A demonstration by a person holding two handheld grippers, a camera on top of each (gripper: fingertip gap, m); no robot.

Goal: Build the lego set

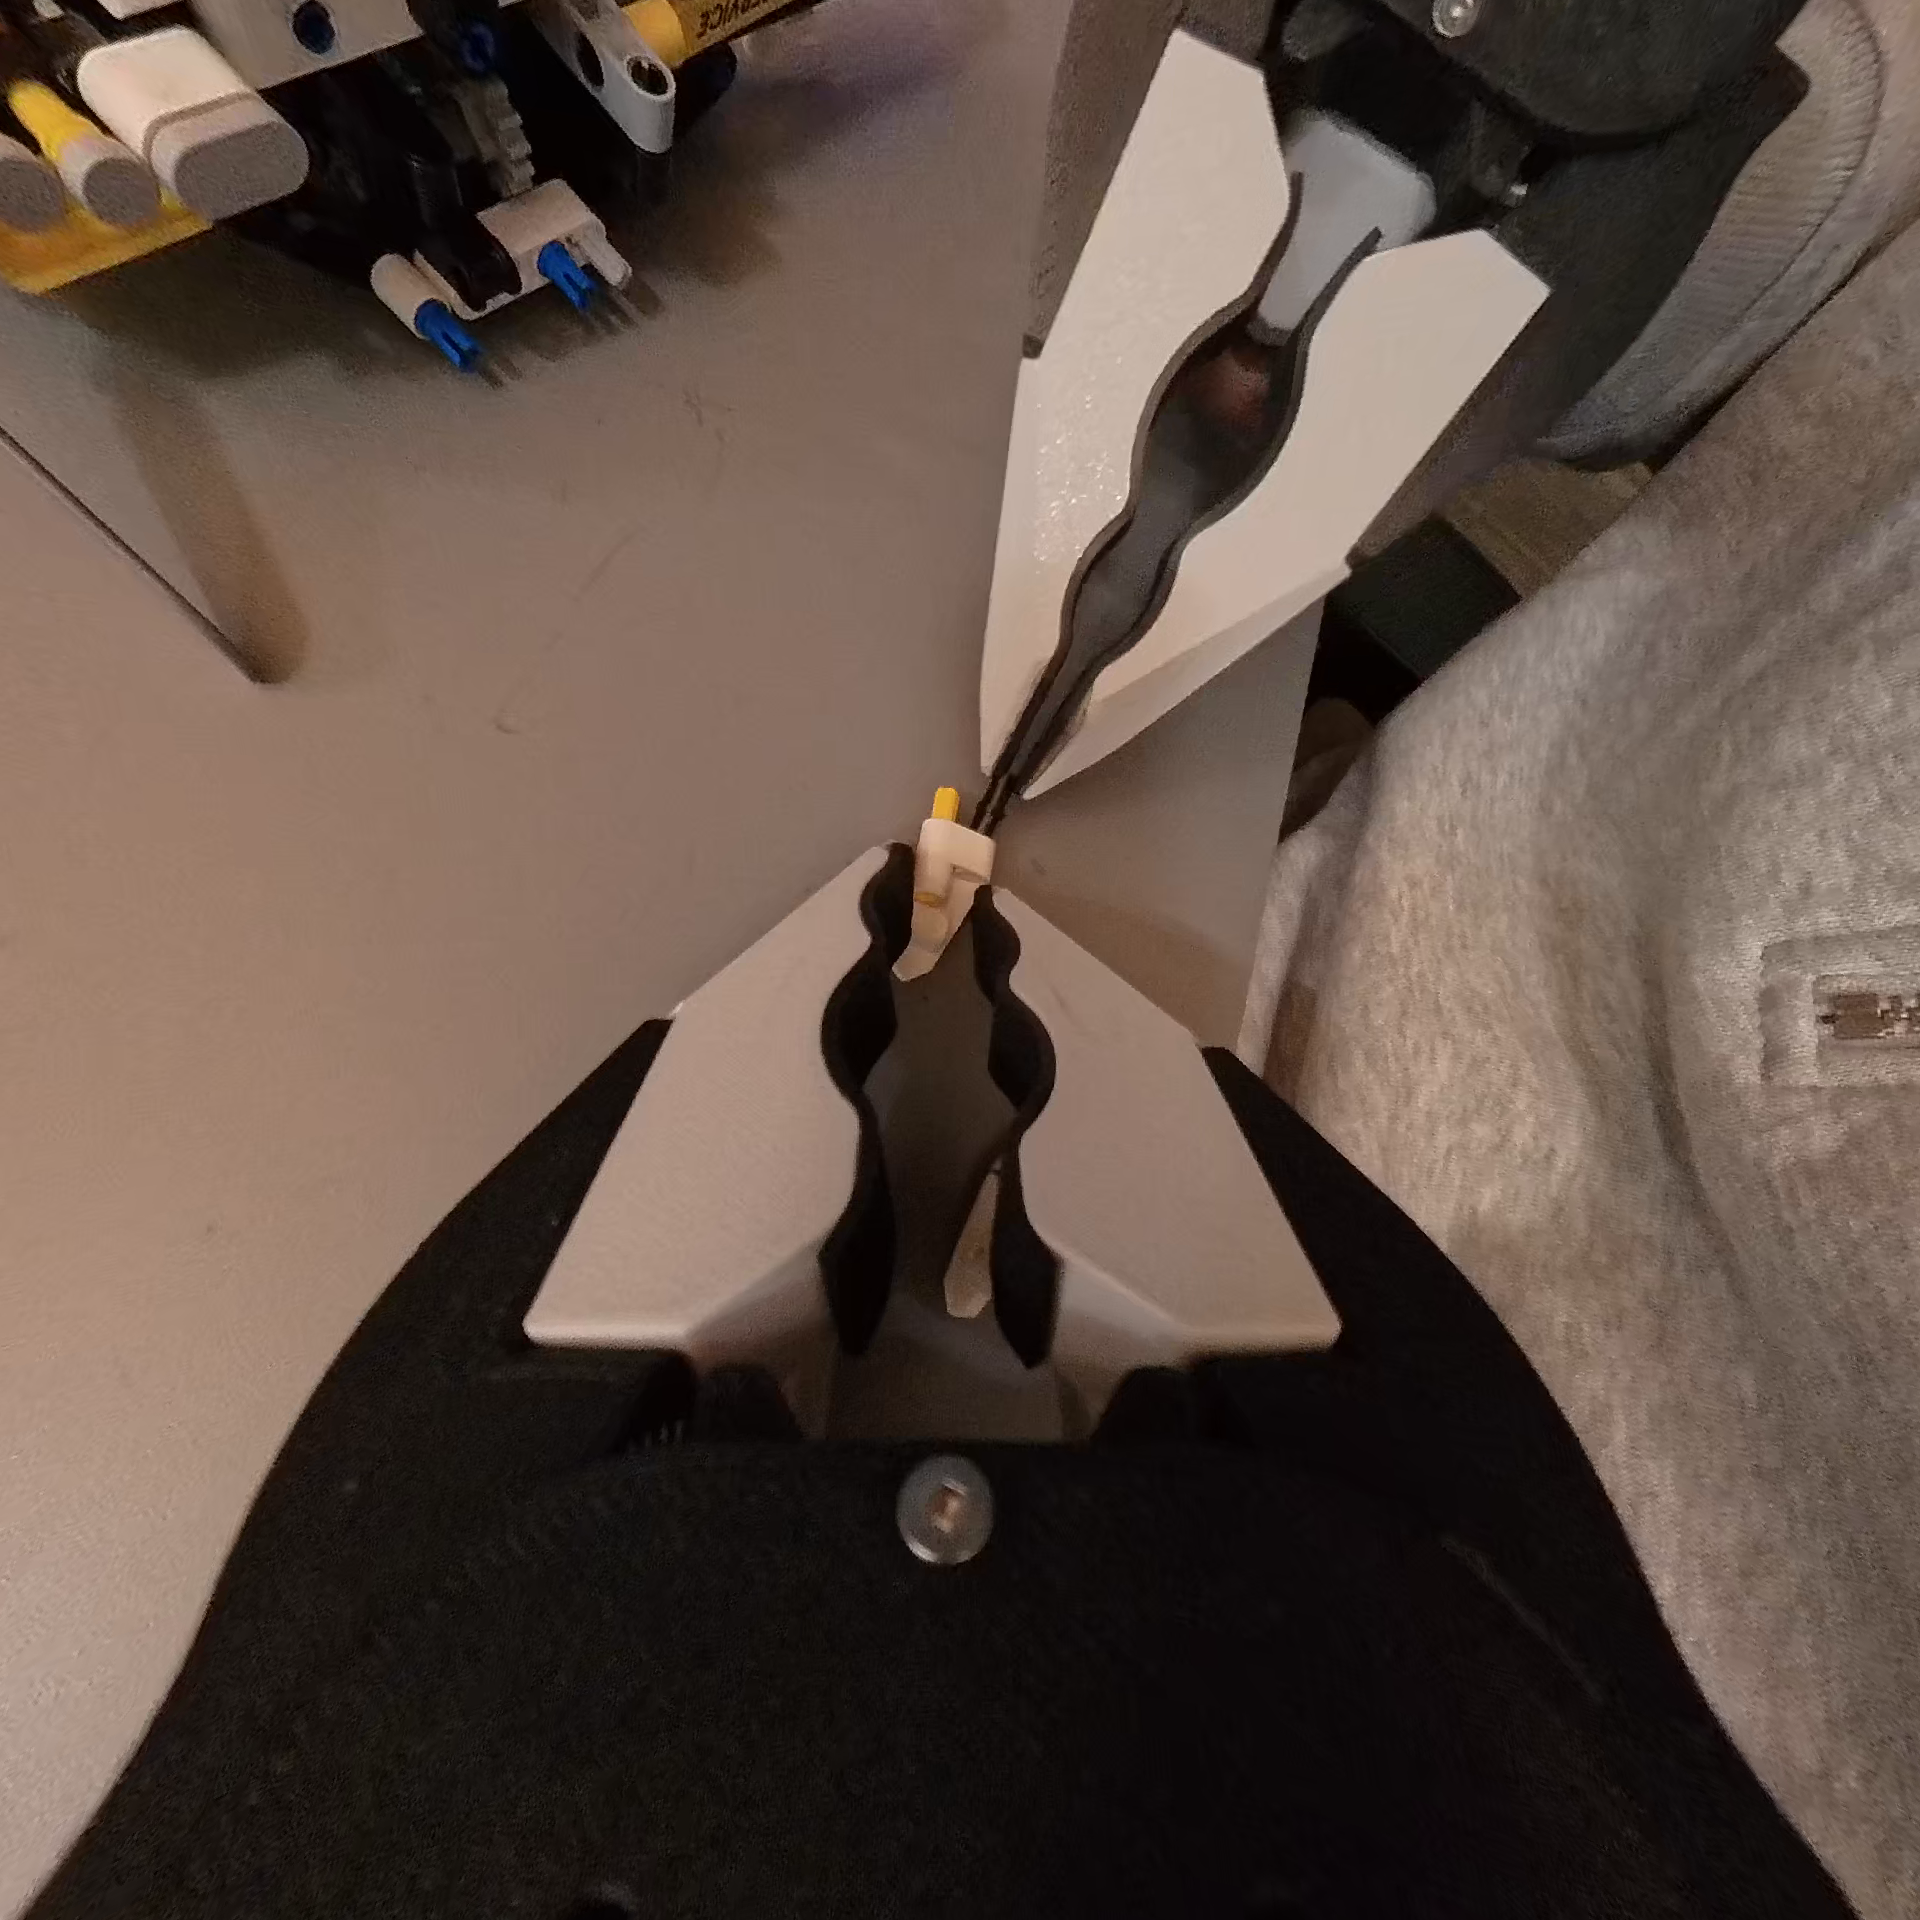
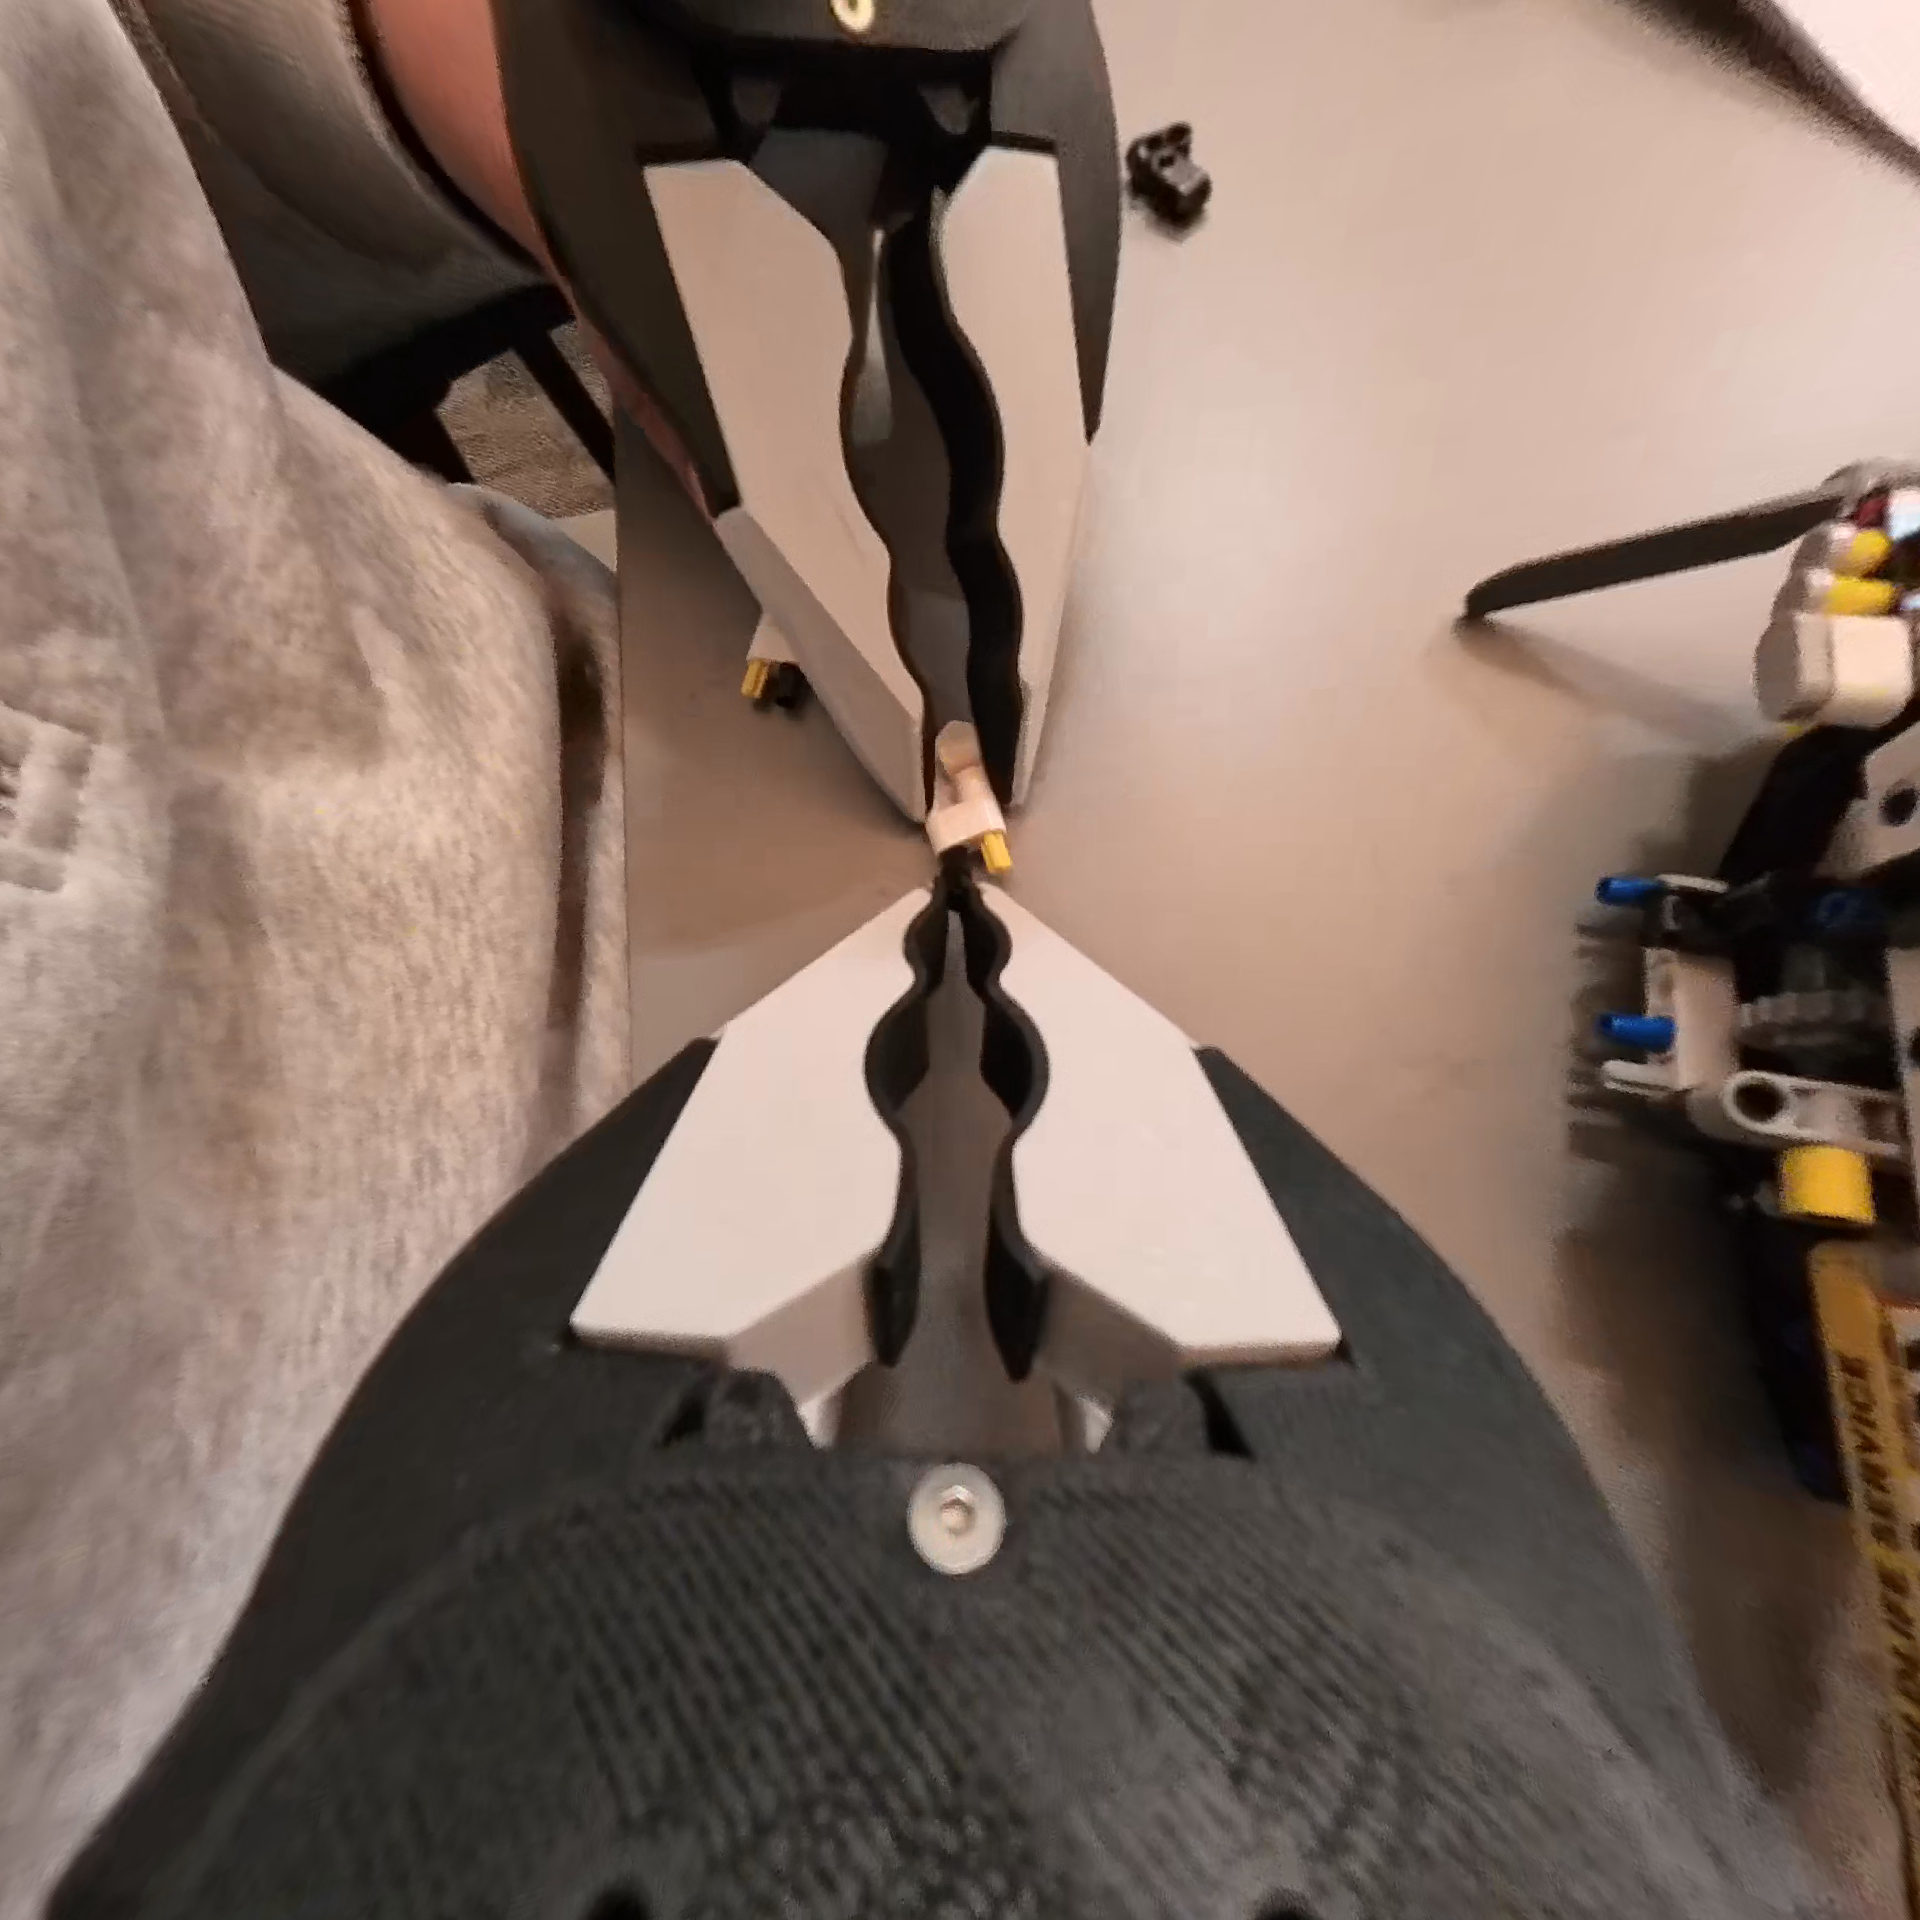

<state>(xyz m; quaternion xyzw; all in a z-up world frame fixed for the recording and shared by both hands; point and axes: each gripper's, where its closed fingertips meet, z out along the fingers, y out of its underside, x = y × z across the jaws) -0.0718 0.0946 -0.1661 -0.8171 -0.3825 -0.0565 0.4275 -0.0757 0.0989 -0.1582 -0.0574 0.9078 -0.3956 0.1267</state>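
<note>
I work at a plain grey counter (image 1: 436, 935), matte, with a few faint scuffs. Warm, soft light falls on it and throws blurred shadows. Its near edge meets my grey fleece top (image 1: 1621, 1039), which fills one side of each view. Past that edge, dark chair parts (image 2: 416, 343) and a patch of speckled carpet (image 2: 520, 436) show below.

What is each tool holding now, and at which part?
The left tool pinches the white piece by its lower body. The right tool meets its other end, but what it pinches cannot be told.
</note>
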